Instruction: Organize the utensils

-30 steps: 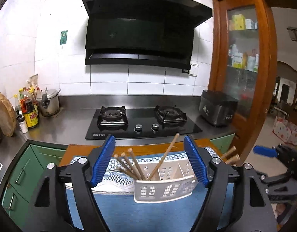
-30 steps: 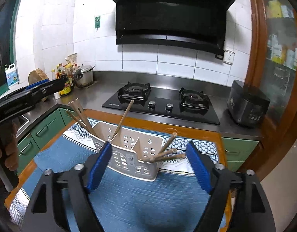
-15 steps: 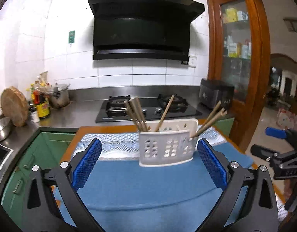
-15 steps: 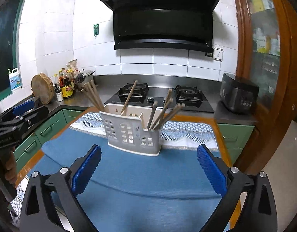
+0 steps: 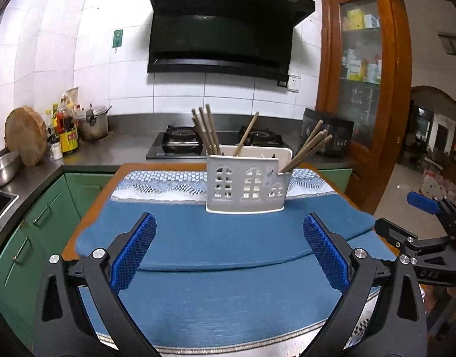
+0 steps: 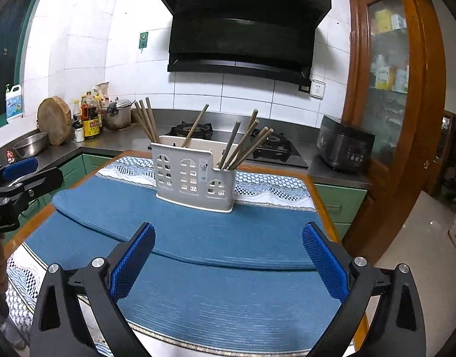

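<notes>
Chopsticks [image 5: 208,128] all sit in the white utensil caddy [image 5: 247,187], which stands upright at 12 o'clock on the blue mat [image 5: 228,244], toward the far edge of the wooden table [image 6: 329,223]. They are split in three groups: a bundle at the caddy's 9 o'clock end, a single stick [image 5: 245,135] mid-back, and a fan leaning out to 2 o'clock from the low compartment [image 5: 309,145]. Left gripper [image 5: 228,253] is spread wide with nothing between the pads, well short of the caddy. Right gripper [image 6: 228,258] is the same, wide and empty; it also shows at 3 o'clock in the left view. Judging by this, sorting looks done or close to it. Risks from here: the caddy is light plastic on loose cloth, so a bump from either finger, or a snag on the mat's fold, could tip it. The leaning fan sticks out past the rim, so any pass on that side could catch the tips and flick them out. The hob [image 6: 275,145] lies just beyond.
</notes>
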`<move>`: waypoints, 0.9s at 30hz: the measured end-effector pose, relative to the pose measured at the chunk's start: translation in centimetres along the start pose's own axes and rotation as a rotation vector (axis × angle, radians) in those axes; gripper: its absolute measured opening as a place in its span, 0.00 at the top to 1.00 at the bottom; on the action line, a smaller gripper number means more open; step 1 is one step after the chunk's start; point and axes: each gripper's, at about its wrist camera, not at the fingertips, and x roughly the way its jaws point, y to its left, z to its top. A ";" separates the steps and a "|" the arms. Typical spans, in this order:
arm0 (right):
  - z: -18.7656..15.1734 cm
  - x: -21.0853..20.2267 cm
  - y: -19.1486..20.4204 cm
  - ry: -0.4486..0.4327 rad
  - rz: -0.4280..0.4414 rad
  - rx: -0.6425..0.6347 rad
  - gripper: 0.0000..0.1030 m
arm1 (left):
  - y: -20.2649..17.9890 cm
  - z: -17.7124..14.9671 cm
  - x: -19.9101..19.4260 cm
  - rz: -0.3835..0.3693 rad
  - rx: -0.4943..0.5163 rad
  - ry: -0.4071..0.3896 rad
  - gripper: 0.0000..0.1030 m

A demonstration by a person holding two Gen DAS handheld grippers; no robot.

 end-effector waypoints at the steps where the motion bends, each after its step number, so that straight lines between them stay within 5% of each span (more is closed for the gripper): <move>1: -0.3 0.0 0.1 0.005 0.001 0.003 0.07 | 0.2 -0.2 -0.1 0.013 -0.002 0.001 0.05; 10: -1.6 -0.5 -0.1 0.028 0.028 0.076 0.07 | 1.0 -1.3 -1.2 0.072 -0.004 0.003 0.05; 27: -2.5 -2.1 -0.7 0.028 0.012 0.124 0.07 | 0.9 -3.3 -1.8 0.068 0.033 0.046 0.05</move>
